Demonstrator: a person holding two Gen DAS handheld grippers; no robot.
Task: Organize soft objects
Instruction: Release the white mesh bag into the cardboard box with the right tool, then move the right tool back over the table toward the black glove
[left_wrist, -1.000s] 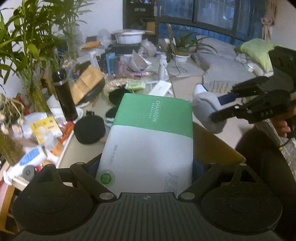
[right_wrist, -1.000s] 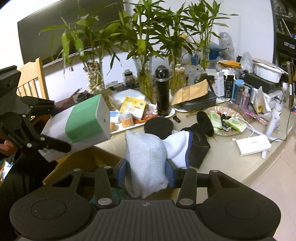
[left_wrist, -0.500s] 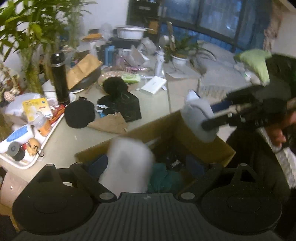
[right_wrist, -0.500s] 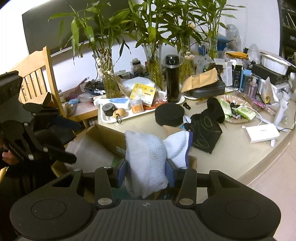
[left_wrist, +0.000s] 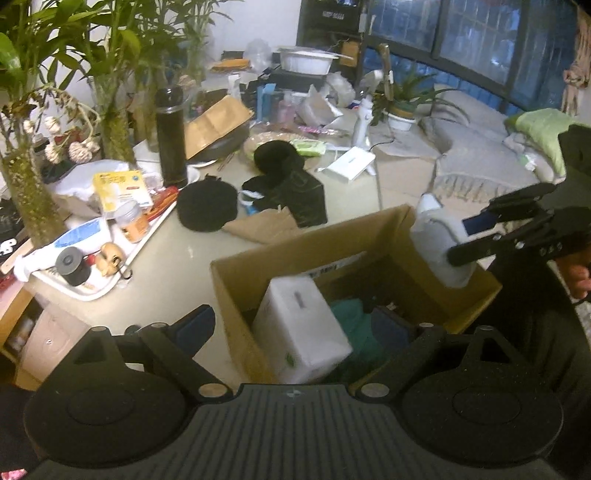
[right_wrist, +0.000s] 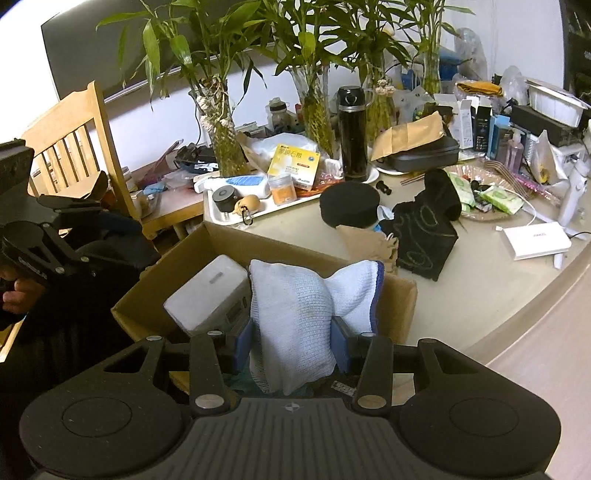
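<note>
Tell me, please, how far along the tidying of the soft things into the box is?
Done: a tissue pack lies in the cardboard box; the left gripper is open. In hand: the right gripper holds a white cloth over it. Left: black fabric items on the table.

Left gripper (left_wrist: 295, 325) spread empty; right gripper (right_wrist: 291, 339) clamped.

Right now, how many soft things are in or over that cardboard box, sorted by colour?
White: 2, the tissue pack in the cardboard box and the cloth held in the right gripper
Teal: 1, a crumpled cloth in the box
Total: 3 that I can make out
</note>
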